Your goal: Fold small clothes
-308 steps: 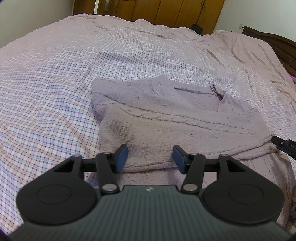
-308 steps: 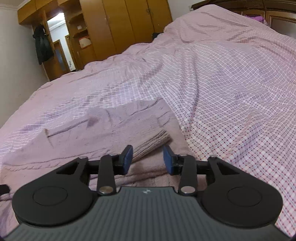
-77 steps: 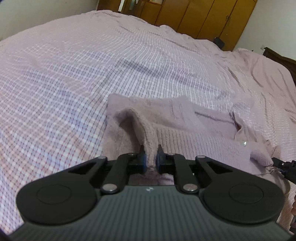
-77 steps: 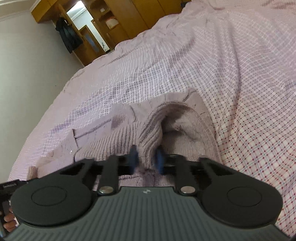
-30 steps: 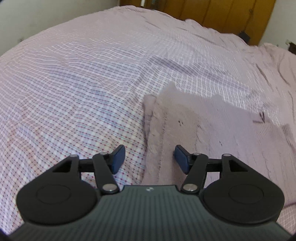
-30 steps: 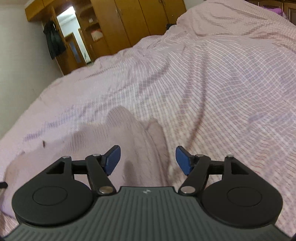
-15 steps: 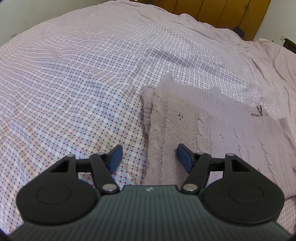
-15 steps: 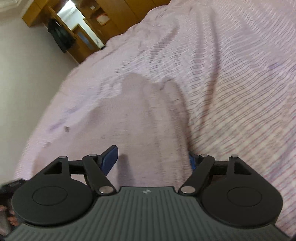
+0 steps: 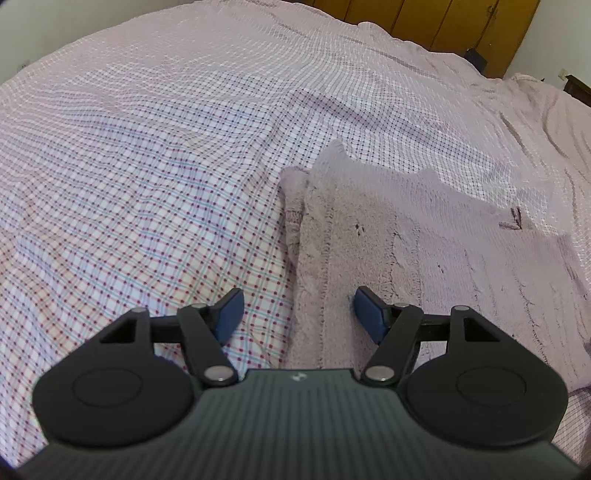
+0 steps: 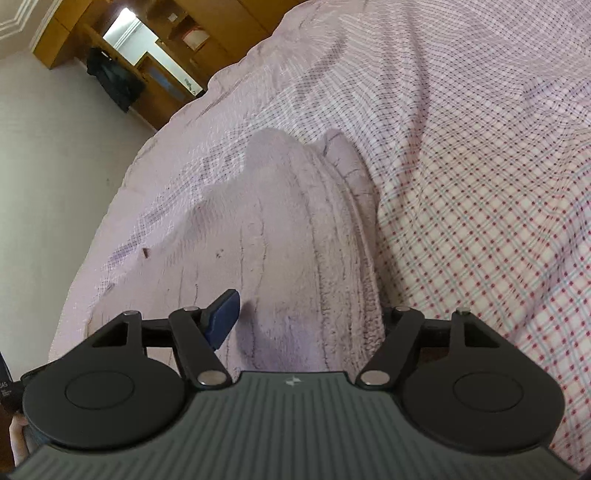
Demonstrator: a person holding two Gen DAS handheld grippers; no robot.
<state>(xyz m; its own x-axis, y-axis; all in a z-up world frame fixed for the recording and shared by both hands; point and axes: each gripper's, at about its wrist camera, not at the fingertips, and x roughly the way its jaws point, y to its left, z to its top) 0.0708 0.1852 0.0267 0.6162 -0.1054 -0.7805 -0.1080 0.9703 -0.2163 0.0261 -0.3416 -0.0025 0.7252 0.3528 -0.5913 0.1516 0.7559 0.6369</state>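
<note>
Having let go of the folded sweater (image 9: 424, 251), both the left hand-held gripper (image 9: 297, 314) and the right hand-held gripper (image 10: 306, 321) are now straddling its side edges with jaws apart, the right ones narrowing slightly, suggesting another fold is coming.

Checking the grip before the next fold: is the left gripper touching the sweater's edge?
Apart. In the left wrist view the left gripper stands open astride the sweater edge, with visible gaps beside both pads.

Folded sweater (image 9: 424, 251) flat on bed (image 9: 147, 166), w/ left tongs (image 9: 295, 314) over its left edge. Right tongs (image 10: 306, 321) astride right edge. Wardrobe (image 9: 443, 22) behind bed.
</note>
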